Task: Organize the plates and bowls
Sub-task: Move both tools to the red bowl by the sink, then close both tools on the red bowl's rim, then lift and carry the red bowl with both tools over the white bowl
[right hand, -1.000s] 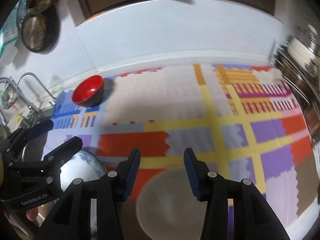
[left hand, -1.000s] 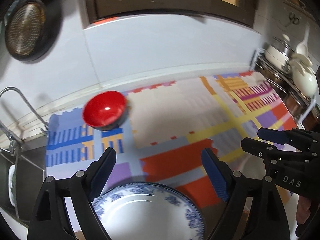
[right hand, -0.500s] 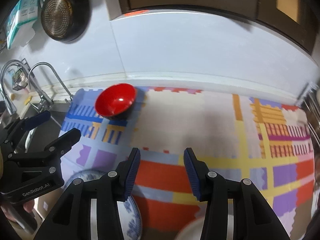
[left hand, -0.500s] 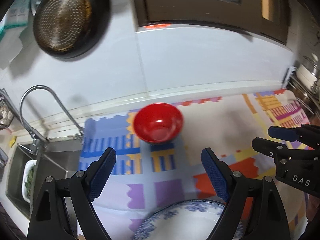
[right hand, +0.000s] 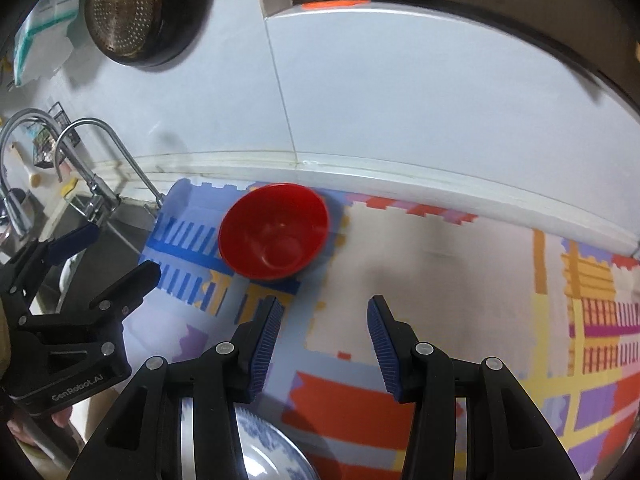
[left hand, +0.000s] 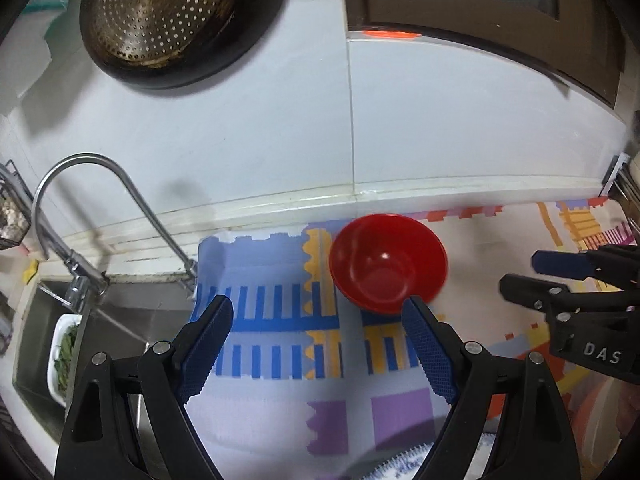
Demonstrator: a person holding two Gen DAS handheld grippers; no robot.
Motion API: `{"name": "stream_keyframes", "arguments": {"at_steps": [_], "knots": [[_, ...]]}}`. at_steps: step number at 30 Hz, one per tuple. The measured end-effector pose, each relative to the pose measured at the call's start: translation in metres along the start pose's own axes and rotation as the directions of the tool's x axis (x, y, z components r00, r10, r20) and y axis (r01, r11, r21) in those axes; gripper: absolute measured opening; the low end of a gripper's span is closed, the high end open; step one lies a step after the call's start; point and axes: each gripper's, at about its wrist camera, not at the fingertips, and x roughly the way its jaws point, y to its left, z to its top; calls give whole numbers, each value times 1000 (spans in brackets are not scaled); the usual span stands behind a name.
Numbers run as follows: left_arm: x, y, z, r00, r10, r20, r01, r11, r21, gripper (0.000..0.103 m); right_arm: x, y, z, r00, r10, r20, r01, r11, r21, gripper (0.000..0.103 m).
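A red bowl [left hand: 388, 262] sits upright on the patterned mat [left hand: 276, 360] near the back wall; it also shows in the right wrist view [right hand: 274, 236]. My left gripper [left hand: 316, 344] is open and empty, short of the bowl, its right finger just below the rim. My right gripper [right hand: 322, 340] is open and empty, in front of the bowl and to its right. A blue-and-white plate [right hand: 264, 452] lies under the right gripper at the near edge; a sliver of its rim [left hand: 404, 468] shows in the left wrist view.
A sink [left hand: 100, 332] with a curved tap [left hand: 80, 200] lies left of the mat, a dish of greens [left hand: 64, 356] inside it. A strainer in a dark pan [left hand: 168, 12] hangs on the white wall. A rack [left hand: 624, 184] stands at the far right.
Both grippers moved left and forward toward the red bowl, which now looks larger and closer. The blue-and-white plate slid down to the bottom edge of both views. Both stayed open.
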Motion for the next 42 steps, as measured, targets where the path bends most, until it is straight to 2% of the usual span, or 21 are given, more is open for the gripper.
{"name": "stream_keyframes", "arguments": {"at_steps": [7, 19, 22, 24, 26, 28, 30, 35, 38, 42], "knots": [[34, 13, 12, 1000, 7, -10, -7, 1000, 5, 84, 42, 6, 22, 998, 29, -56, -29, 999, -12, 46], [100, 3, 20, 996, -24, -83, 30, 997, 69, 70, 96, 0, 47, 989, 71, -129, -67, 997, 33, 46], [114, -1, 20, 992, -38, -118, 46, 997, 66, 64, 107, -3, 47, 987, 72, -145, -67, 997, 44, 44], [123, -2, 20, 990, -45, -136, 54, 997, 63, 58, 113, -5, 47, 985, 76, -157, -69, 996, 52, 35], [130, -2, 20, 986, -59, -155, 69, 996, 56, 53, 119, -6, 47, 982, 84, -171, -75, 995, 62, 33], [138, -3, 19, 982, -71, -176, 80, 996, 42, 46, 124, -8, 46, 980, 89, -180, -77, 995, 71, 29], [142, -4, 19, 977, -87, -195, 95, 995, 31, 34, 128, -8, 45, 978, 90, -189, -77, 994, 77, 18], [148, -7, 18, 966, -134, -222, 140, 990, 12, 18, 131, -13, 45, 976, 106, -192, -83, 989, 125, 15], [149, -9, 18, 966, -124, -226, 130, 991, 14, 16, 132, -14, 46, 975, 114, -193, -87, 986, 144, 14], [150, -7, 19, 961, -137, -239, 130, 991, -42, 13, 132, -16, 47, 973, 122, -197, -89, 982, 167, 14]]}}
